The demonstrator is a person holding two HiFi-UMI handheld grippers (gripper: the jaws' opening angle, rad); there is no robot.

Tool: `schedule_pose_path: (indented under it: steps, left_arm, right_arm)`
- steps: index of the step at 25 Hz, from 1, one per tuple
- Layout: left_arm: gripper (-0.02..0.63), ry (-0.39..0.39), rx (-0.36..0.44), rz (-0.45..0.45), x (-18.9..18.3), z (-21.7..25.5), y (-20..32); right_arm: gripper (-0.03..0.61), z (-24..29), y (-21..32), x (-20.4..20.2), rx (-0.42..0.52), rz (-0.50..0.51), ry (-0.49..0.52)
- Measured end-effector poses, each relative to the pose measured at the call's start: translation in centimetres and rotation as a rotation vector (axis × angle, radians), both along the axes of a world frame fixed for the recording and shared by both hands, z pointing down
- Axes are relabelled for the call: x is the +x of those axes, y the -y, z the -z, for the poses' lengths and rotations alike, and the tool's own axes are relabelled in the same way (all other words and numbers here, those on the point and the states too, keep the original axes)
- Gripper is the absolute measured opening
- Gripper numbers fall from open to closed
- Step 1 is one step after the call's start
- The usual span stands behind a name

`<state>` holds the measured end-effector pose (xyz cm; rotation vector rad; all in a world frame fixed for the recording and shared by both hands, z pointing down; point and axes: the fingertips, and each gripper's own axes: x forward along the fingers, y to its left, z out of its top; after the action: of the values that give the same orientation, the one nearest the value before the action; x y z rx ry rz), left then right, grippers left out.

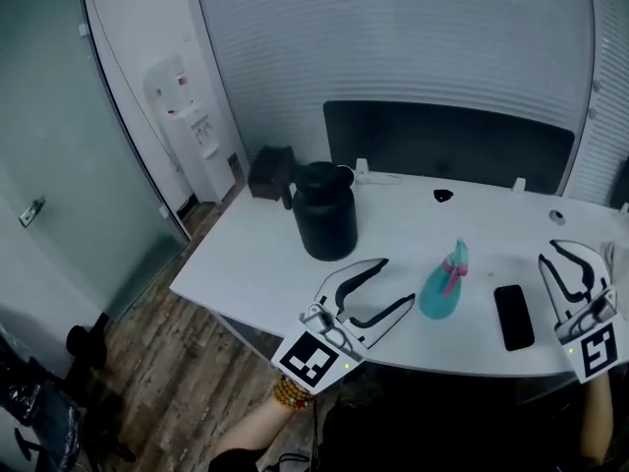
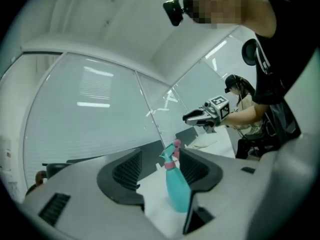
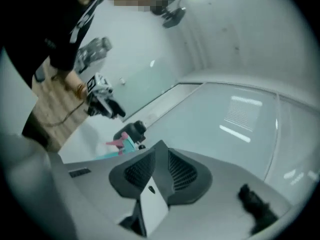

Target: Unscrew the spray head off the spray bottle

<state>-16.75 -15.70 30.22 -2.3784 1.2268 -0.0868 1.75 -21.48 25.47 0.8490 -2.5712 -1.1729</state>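
**Teal bottle stands free on the counter, spray head fitted, neither claw on it**

I find the teal plastic spray bottle (image 1: 439, 291) upright on the white counter (image 1: 256, 264), near its front edge. Its pink-and-teal spray head (image 1: 455, 264) sits on the neck. The bottle stands between my two claws and neither one touches it.

The left claw (image 1: 400, 281) hangs over the front edge of the counter, just left of the bottle. Its jaws are spread and hold nothing. The left gripper view looks through the gap at the bottle, which stands beyond the tips and clear of both pads.

The right claw (image 1: 552, 254) is at the far right and well apart from the bottle. In the right gripper view its tips are pressed together with nothing between them.

A flat black phone (image 1: 513, 316) lies on the counter between the bottle and the right claw. A round black jug with a handle (image 1: 324, 214) stands further back on the left. A white water dispenser (image 1: 192, 126) stands on the floor against the far wall.
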Motion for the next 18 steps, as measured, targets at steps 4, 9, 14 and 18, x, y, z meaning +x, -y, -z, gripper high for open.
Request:
schedule_pose_path:
  steps: [4,9,14,18]
  left_arm:
    - [0.020,-0.109,0.028,0.041,1.1,0.7,-1.3]
    - [0.005,-0.107,0.025,0.027,3.2,1.0,-0.7]
    - [0.005,-0.128,-0.047,0.073,2.9,2.4,1.7]
    - [0.005,-0.153,-0.112,0.104,2.5,5.0,3.1]
  right_arm:
    - [0.075,0.4,-2.4,1.6,-0.229,0.194,0.334]
    - [0.029,-1.8,-1.6,4.2,-0.291,0.225,0.377]
    - [0.029,-2.5,0.9,5.2,-0.271,0.183,0.344]
    - [0.029,0.6,0.1,6.0,-0.300,0.180,0.370]
